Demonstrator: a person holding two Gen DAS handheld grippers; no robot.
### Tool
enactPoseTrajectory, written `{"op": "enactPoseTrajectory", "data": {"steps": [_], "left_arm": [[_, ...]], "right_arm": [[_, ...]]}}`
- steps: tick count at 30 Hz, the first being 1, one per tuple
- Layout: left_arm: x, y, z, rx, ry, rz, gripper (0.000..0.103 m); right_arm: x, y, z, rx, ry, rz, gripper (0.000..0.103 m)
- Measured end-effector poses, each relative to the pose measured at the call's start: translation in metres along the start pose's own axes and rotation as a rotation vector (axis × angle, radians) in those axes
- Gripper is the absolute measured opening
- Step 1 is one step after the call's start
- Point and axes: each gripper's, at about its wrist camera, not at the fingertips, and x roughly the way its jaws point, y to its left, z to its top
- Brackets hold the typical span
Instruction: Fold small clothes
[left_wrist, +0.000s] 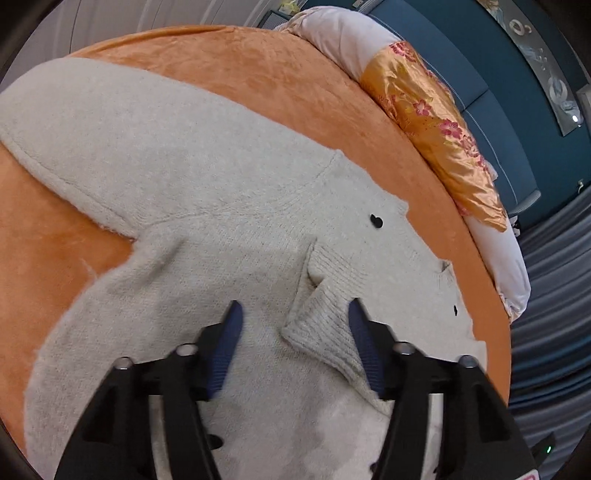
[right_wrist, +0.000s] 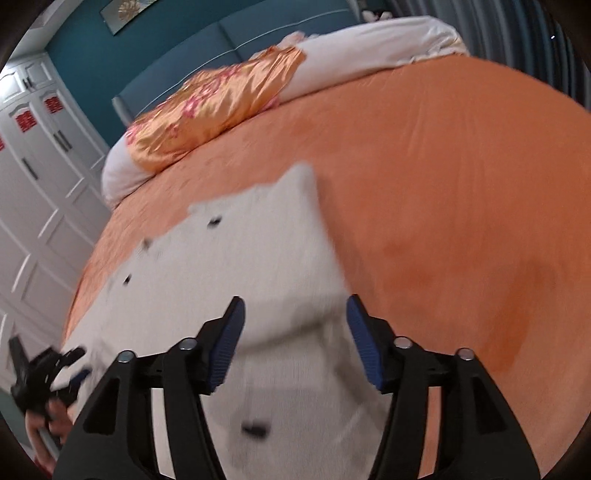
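Observation:
A small cream knit cardigan (left_wrist: 207, 206) with black buttons (left_wrist: 376, 220) lies spread on the orange bedspread (left_wrist: 258, 70). One sleeve stretches to the upper left; a ribbed cuff (left_wrist: 328, 325) is folded across the body. My left gripper (left_wrist: 293, 310) is open just above the cardigan, the cuff by its right finger. In the right wrist view the cardigan (right_wrist: 258, 251) is blurred. My right gripper (right_wrist: 293, 306) is open over its right edge. The left gripper (right_wrist: 48, 369) shows at the lower left, in a hand.
An orange flowered satin pillow (left_wrist: 436, 122) and a white duvet (left_wrist: 340, 33) lie at the head of the bed against a teal headboard (left_wrist: 491, 92). White wardrobe doors (right_wrist: 33, 184) stand at the left of the right wrist view. Grey curtains (left_wrist: 554, 295) hang beyond the bed's edge.

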Motion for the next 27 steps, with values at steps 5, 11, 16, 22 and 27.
{"op": "enactPoseTrajectory", "data": {"steps": [5, 11, 16, 22, 27], "left_arm": [[0.030, -0.013, 0.001, 0.052, 0.083, -0.005, 0.054], [0.002, -0.063, 0.028, 0.264, -0.051, -0.096, 0.004], [-0.010, -0.072, 0.042, 0.327, -0.179, -0.078, 0.005], [0.054, -0.033, 0.011, 0.299, -0.026, 0.065, 0.005], [0.057, -0.039, 0.003, 0.340, -0.055, 0.099, 0.007]], "right_arm": [[0.057, 0.001, 0.033, -0.004, 0.074, -0.078, 0.060], [0.063, 0.024, 0.047, -0.087, 0.025, -0.019, 0.012], [0.042, -0.001, 0.045, 0.060, -0.094, 0.022, 0.012], [0.072, -0.012, 0.029, 0.062, 0.032, -0.052, 0.014], [0.020, 0.000, 0.028, 0.049, -0.102, -0.019, 0.015]]}}
